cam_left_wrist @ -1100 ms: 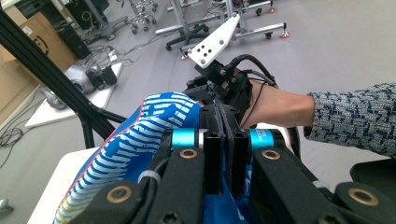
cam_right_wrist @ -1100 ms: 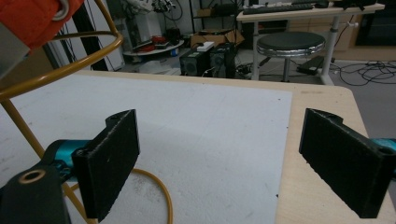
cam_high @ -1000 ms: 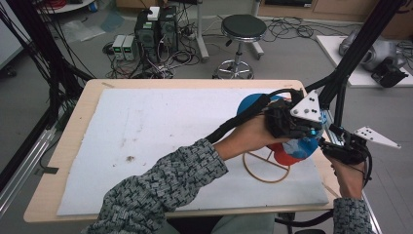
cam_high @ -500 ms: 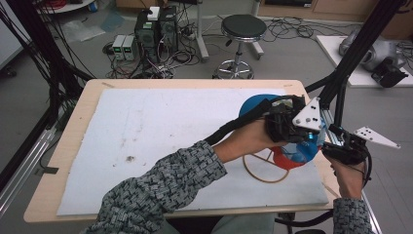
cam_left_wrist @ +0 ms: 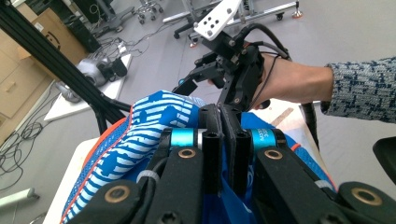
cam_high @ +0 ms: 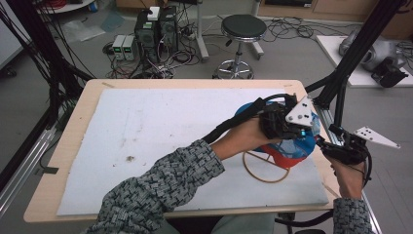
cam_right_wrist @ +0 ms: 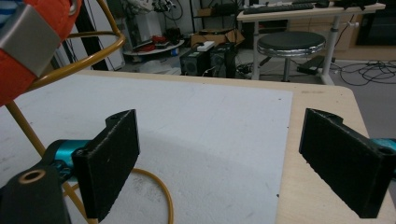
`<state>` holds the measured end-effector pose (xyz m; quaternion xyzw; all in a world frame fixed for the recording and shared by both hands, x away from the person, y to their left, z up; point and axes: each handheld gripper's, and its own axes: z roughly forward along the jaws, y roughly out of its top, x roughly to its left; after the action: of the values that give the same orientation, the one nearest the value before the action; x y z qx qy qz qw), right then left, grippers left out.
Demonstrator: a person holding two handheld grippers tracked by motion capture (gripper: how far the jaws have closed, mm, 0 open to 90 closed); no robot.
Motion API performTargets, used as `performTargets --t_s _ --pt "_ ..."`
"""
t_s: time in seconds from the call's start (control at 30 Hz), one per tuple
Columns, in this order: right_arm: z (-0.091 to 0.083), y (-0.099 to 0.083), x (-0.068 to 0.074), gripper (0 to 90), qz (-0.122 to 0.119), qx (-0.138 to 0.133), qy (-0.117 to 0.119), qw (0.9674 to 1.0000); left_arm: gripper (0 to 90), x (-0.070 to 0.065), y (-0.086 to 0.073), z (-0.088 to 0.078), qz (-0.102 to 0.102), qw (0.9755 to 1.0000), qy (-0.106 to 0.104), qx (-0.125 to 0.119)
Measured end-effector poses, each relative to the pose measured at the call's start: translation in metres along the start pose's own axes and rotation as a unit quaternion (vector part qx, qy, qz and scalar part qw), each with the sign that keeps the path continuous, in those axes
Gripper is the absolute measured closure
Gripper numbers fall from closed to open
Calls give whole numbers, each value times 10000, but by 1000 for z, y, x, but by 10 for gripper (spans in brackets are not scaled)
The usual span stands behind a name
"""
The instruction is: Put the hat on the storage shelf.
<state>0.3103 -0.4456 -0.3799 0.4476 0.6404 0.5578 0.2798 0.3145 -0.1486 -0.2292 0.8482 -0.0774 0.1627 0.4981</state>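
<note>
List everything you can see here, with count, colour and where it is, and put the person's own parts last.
Table: one, light wood, centre of the high view.
Mat: one, white, covers most of the table.
Cap: one, blue and white with orange, on the stand at the table's right side.
Stand: one, yellow wire, ring base on the mat under the cap.
Stool: one, black seat, on the floor beyond the table.
Computers: two, black, on the floor beyond the table, among cables.
Frame: black bars, right of the table.
Left claw: one, black, shut on the cap's fabric.
Right claw: one, black, open, over the mat beside the stand.
Sleeves: two, grey patterned, bottom of the high view.
</note>
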Motion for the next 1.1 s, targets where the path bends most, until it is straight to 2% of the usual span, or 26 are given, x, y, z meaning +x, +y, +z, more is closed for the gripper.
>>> performTargets --t_s 0.23,0.33,0.37,0.4,0.43,0.47,0.83,1.1 --pt "-1 0 -1 114 -18 -7 -11 10000 809 3 -3 0 -51 10000 -73 -31" --pt "-1 0 -1 115 -27 -6 -8 10000 722 3 -4 1 -59 9999 -102 -30" --pt "-1 0 -1 115 -27 -6 -8 10000 722 3 -4 1 -71 9999 -115 -33" --pt "-1 0 -1 115 -17 -7 -13 10000 664 3 -5 0 -94 9999 -109 -39" --pt "-1 0 -1 115 -17 -7 -13 10000 664 3 -5 0 -109 9999 -110 -44" --pt "-1 0 -1 115 -15 4 -18 10000 623 4 -5 0 -151 9998 -115 -43" --pt "0 -1 -2 115 -5 3 -36 10000 543 9 -12 -4 -341 9992 -110 -149" --pt "0 -1 -1 115 18 18 -31 10000 466 10 -13 -11 -339 9992 -34 -195"
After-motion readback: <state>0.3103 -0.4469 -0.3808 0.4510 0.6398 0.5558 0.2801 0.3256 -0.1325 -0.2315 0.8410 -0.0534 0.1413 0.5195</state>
